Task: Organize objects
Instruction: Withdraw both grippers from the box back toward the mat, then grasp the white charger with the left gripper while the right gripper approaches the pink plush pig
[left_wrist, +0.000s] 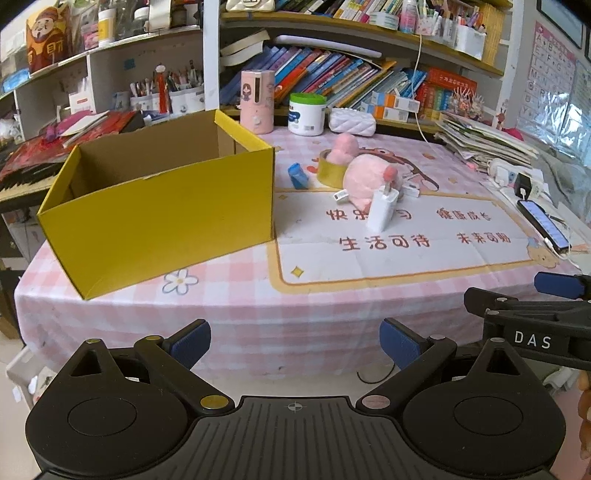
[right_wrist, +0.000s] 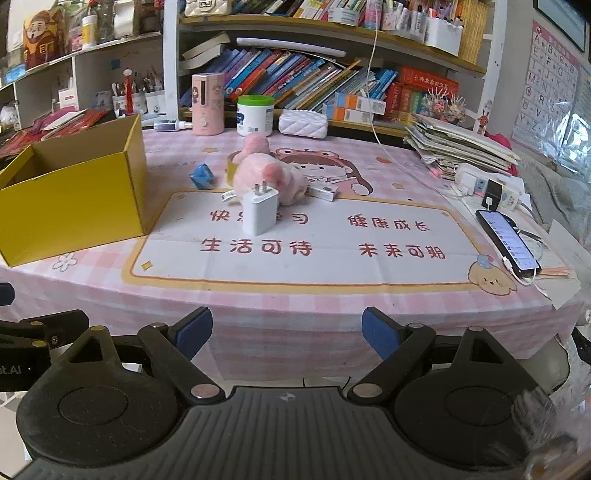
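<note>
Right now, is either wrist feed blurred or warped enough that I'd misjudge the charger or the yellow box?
Left wrist view: sharp, but fisheye bows the shelves and skews the yellow box. Right wrist view: white charger crisp and evenly lit; only the lower right corner smears into blur. No strong glare in either.

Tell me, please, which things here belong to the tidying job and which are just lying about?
Job: yellow box, white charger, pink plush toy, tape roll, blue item.

Lying about: phone, power strip, white tub, paper stack.
</note>
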